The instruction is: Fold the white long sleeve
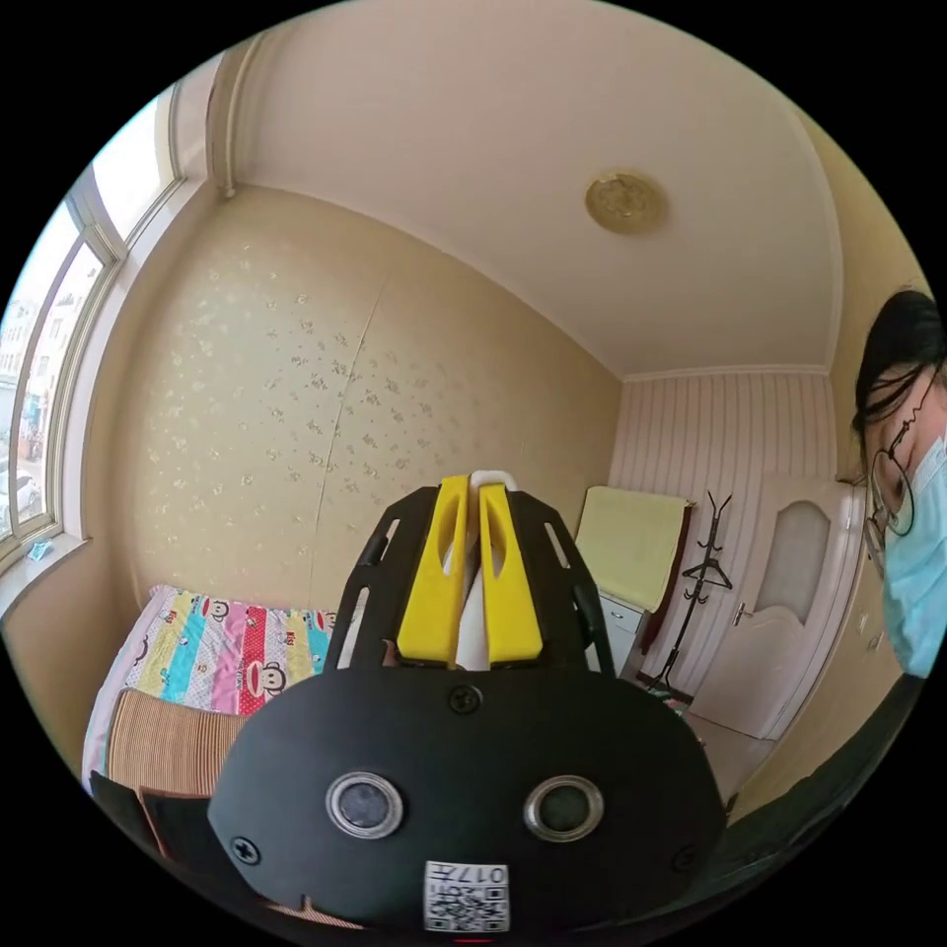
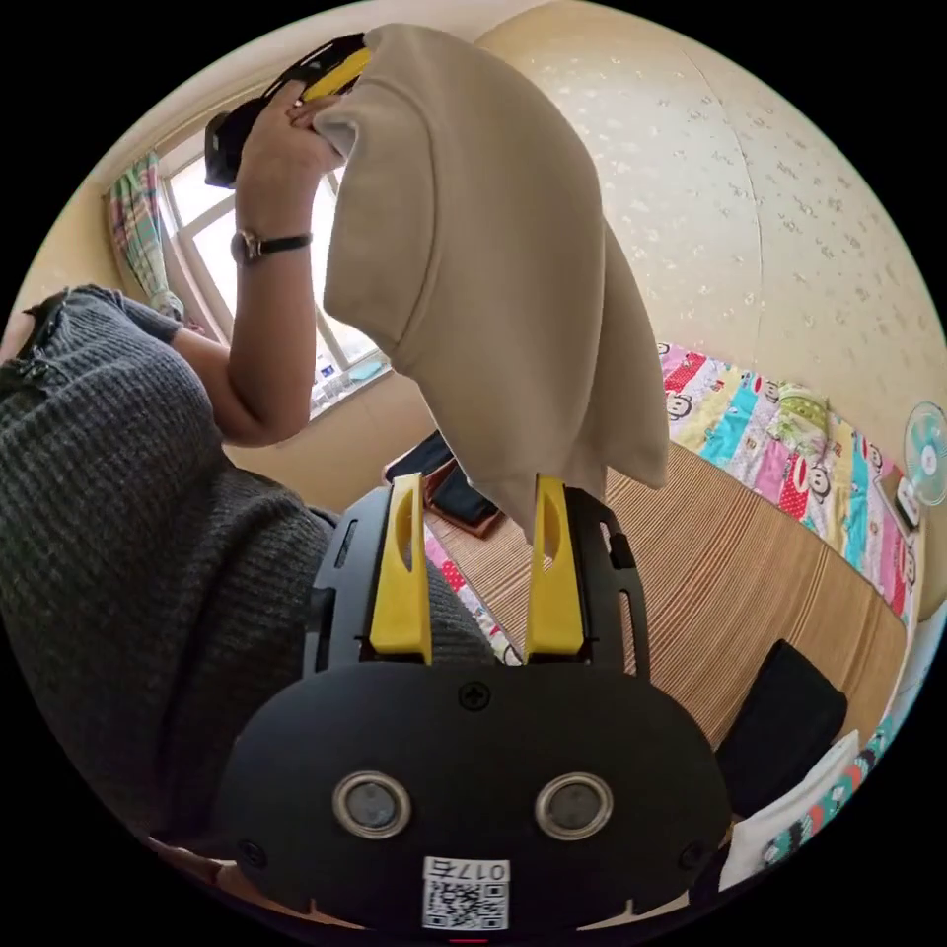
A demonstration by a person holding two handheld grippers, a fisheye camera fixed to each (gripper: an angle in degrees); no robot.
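The white long sleeve (image 2: 493, 266) hangs in the air, cream-coloured, held up high by the left gripper (image 2: 330, 64) in a person's raised hand. In the left gripper view, my left gripper (image 1: 478, 488) has its yellow jaws shut on a fold of white cloth (image 1: 473, 612) that pokes out at the tips. My right gripper (image 2: 478, 488) stands open just below the garment's hanging lower edge, its yellow jaws apart with the cloth's tip between them but not pressed.
A bed with a striped woven mat (image 2: 710, 582) and a colourful cartoon sheet (image 2: 779, 434) lies below. Dark folded clothes (image 2: 779, 720) rest on the mat. The person's grey knitted sweater (image 2: 109, 513) is close at the left. A window (image 1: 39, 395), coat stand (image 1: 695, 582) and door (image 1: 779, 612) line the room.
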